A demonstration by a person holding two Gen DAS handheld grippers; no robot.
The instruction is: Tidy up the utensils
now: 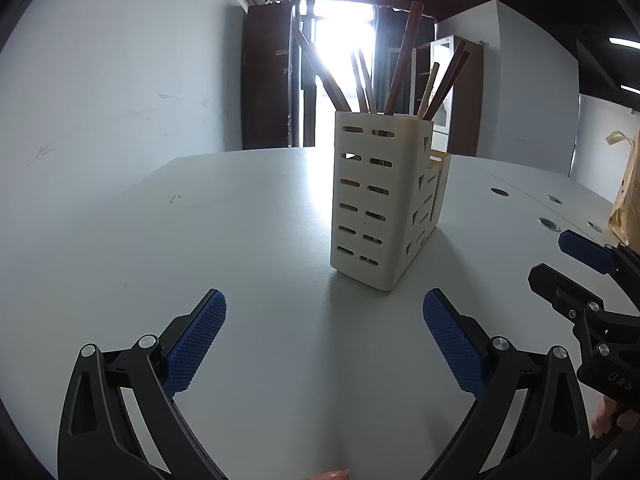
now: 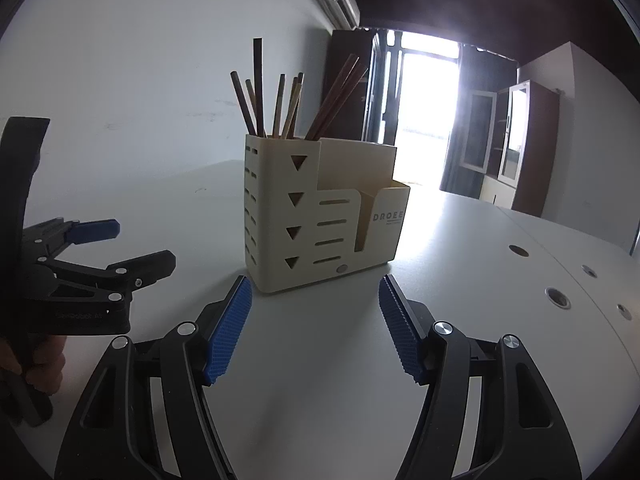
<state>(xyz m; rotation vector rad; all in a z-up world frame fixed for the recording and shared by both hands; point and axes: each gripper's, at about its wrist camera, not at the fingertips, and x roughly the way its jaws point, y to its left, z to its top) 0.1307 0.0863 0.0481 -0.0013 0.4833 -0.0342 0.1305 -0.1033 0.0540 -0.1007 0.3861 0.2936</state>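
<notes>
A cream utensil holder [image 1: 372, 200] [image 2: 320, 216] with slotted walls stands upright on the white table [image 1: 200, 240] [image 2: 460, 248]. Several brown chopsticks [image 1: 404, 64] [image 2: 280, 100] stick up out of its tall compartment. My left gripper [image 1: 324, 340] is open and empty, low over the table in front of the holder's narrow end. My right gripper [image 2: 314, 328] is open and empty too, facing the holder's long side. Each gripper shows in the other's view: the right gripper [image 1: 560, 264] at the right edge, the left gripper [image 2: 140, 244] at the left edge.
A brown paper bag [image 1: 628, 196] stands at the table's far right. Round cable holes [image 2: 558, 296] dot the table's right part. A hand [image 2: 44, 360] grips the left tool's handle. White walls and a bright doorway lie behind.
</notes>
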